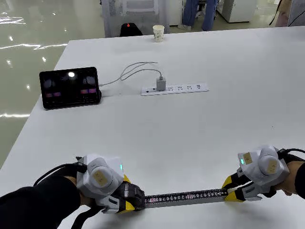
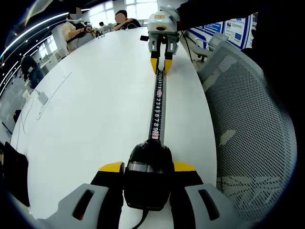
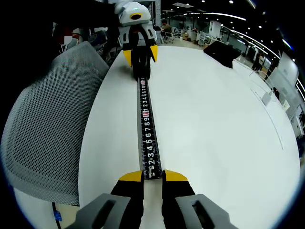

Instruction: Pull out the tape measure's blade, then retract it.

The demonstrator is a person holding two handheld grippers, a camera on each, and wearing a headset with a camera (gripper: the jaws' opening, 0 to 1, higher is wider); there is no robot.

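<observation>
The black tape measure case (image 1: 131,196) (image 2: 148,172) sits clamped between the yellow-tipped jaws of my left gripper (image 1: 125,199) (image 2: 148,168), just above the white table. Its blade (image 1: 185,196) (image 2: 157,107) (image 3: 147,133), dark with white numbers, runs straight out to the right. My right gripper (image 1: 233,190) (image 3: 152,176) is shut on the blade's end, near the table's front edge. In the left gripper view the right gripper (image 2: 162,57) is at the blade's far end; in the right gripper view the left gripper (image 3: 139,55) holds the case (image 3: 141,67) far off.
A dark tablet (image 1: 70,88) stands at the left of the white table (image 1: 200,124), cabled to a power strip (image 1: 175,88) with a plugged charger. A paper cup (image 1: 158,33) sits at the far edge. A grey mesh chair (image 2: 248,119) (image 3: 52,119) is beside the table.
</observation>
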